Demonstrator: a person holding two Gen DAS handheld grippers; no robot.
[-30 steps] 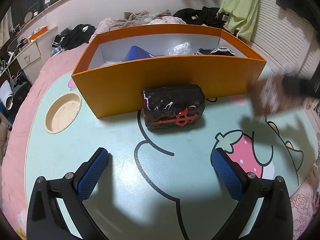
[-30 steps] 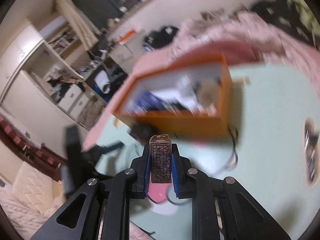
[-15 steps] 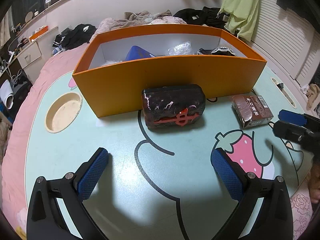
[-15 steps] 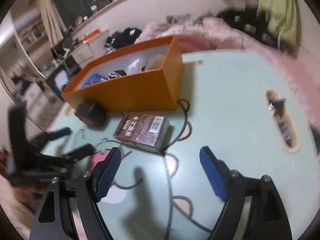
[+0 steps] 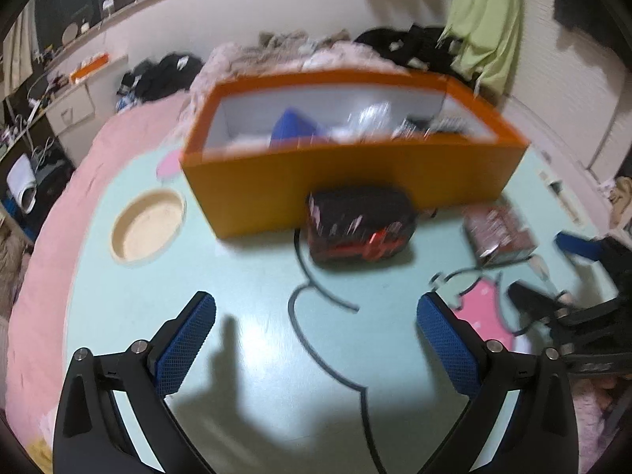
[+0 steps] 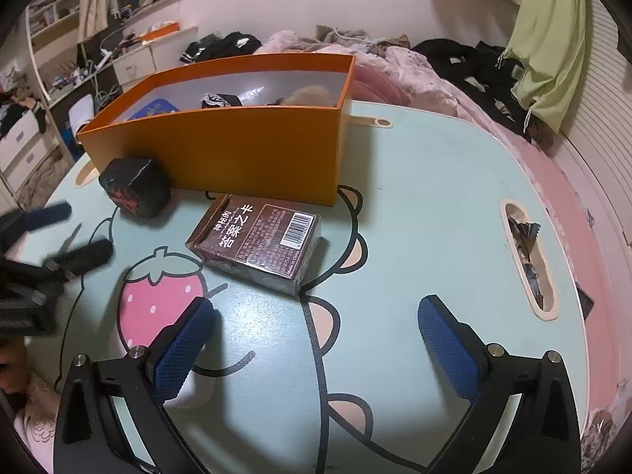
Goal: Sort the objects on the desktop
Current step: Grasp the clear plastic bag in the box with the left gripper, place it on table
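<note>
A brown card box [image 6: 256, 240] lies flat on the mint table, just in front of the orange box [image 6: 252, 150]; it also shows blurred in the left wrist view [image 5: 498, 232]. A black block with red markings [image 5: 360, 224] sits against the orange box's front wall [image 5: 347, 173]; it also shows in the right wrist view [image 6: 133, 192]. My left gripper [image 5: 316, 339] is open and empty, short of the black block. My right gripper [image 6: 316, 339] is open and empty, just behind the card box.
The orange box holds a blue item [image 5: 294, 131], clear plastic and dark things. A round recess [image 5: 147, 226] sits in the table at left and a slot with wrappers [image 6: 527, 254] at right. Bedding and clothes lie beyond the table.
My right gripper let go of the card box, which now lies on the table, and drew back open. My left gripper has lifted and shifted, blurring its view.
</note>
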